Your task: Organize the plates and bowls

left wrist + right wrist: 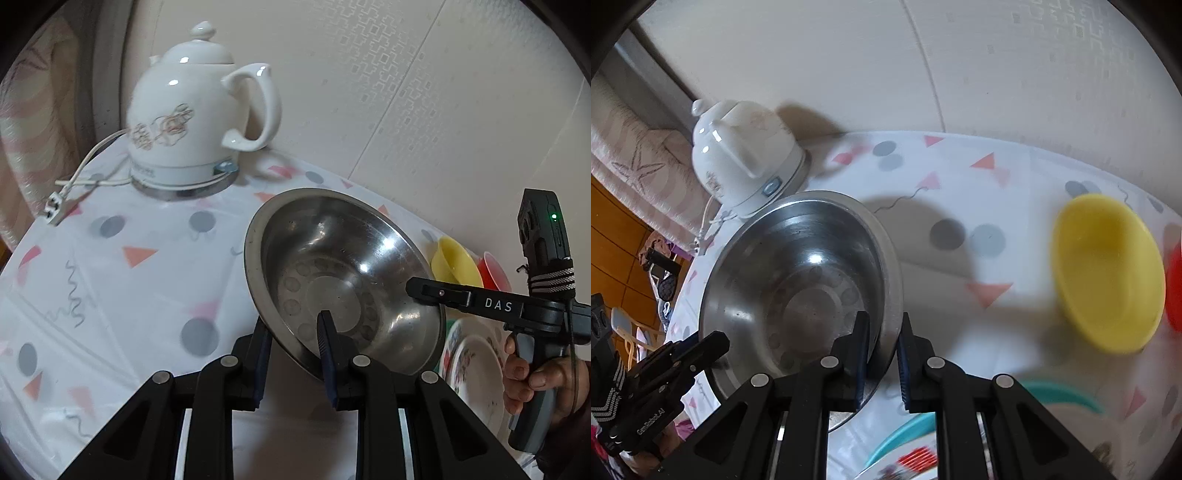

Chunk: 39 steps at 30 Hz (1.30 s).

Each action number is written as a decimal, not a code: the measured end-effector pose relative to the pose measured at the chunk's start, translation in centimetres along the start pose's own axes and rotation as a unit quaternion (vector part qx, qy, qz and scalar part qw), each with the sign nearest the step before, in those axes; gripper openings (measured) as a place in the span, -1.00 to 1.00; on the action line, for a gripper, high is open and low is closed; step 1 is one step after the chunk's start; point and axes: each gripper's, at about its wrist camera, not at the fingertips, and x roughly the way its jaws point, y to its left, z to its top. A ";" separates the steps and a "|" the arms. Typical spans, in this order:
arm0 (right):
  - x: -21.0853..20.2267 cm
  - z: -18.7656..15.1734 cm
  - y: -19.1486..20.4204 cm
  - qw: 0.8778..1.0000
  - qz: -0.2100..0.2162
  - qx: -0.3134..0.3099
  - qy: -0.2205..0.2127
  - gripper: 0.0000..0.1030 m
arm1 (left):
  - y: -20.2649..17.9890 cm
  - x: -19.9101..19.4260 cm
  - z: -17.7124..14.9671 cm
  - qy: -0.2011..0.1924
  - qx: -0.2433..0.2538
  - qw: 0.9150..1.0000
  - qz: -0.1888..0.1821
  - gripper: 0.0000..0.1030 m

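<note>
**Mia:** Where is the metal bowl [343,280]?

**Dad:** Up in the air, tipped on its side over the table [122,280]. Both tools hold its rim. The left gripper [291,332] pinches the near edge, one finger inside the bowl and one outside. The right gripper [882,343] pinches the other edge the same way.

**Mia:** What could go wrong?

**Dad:** The bowl is shiny and smooth, so I think it could slip. If one hand pulls harder, the rim could slide out from between the fingers.

**Mia:** Then it falls?

**Dad:** Maybe. It could land on the flowery plate [476,373] below, next to the yellow bowl [1108,273] and the red bowl [493,271]. A plate can crack.

**Mia:** And the white kettle [192,114]?

**Dad:** It stands close behind. A big swing could bump it.
</note>
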 end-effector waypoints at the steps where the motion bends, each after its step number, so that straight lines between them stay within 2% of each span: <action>1: -0.1 -0.3 0.3 1.000 0.001 0.000 -0.001 -0.73 | 0.2 -0.3 -0.2 0.000 0.000 1.000 0.000 -0.51; 9: 0.0 -3.2 2.9 1.000 0.002 0.008 0.000 -0.73 | 2.2 -2.3 -2.5 0.013 0.003 1.000 -0.004 -0.51; 16: 0.0 -5.4 4.7 1.000 -0.014 0.021 0.003 -0.73 | 3.6 -2.9 -3.8 0.029 0.005 1.000 -0.011 -0.51; 25: 0.1 -6.7 5.4 0.999 -0.023 0.040 -0.005 -0.71 | 4.0 -3.1 -4.6 0.042 0.026 0.999 -0.010 -0.48; 27: -0.2 -6.9 5.6 0.999 -0.021 0.045 -0.012 -0.65 | 4.3 -3.3 -4.6 0.043 0.026 0.999 -0.014 -0.47; 29: -0.5 -7.1 5.5 0.998 -0.017 0.055 -0.020 -0.50 | 4.7 -3.7 -4.5 0.041 0.029 0.999 -0.013 -0.42; 32: -1.3 -7.3 5.5 0.997 -0.016 0.072 -0.037 -0.41 | 5.0 -4.2 -4.3 0.035 0.035 0.999 -0.009 -0.42; 39: -3.7 -8.5 4.6 0.989 -0.022 0.123 -0.074 -0.41 | 5.5 -6.3 -3.7 0.013 0.054 0.998 -0.005 -0.42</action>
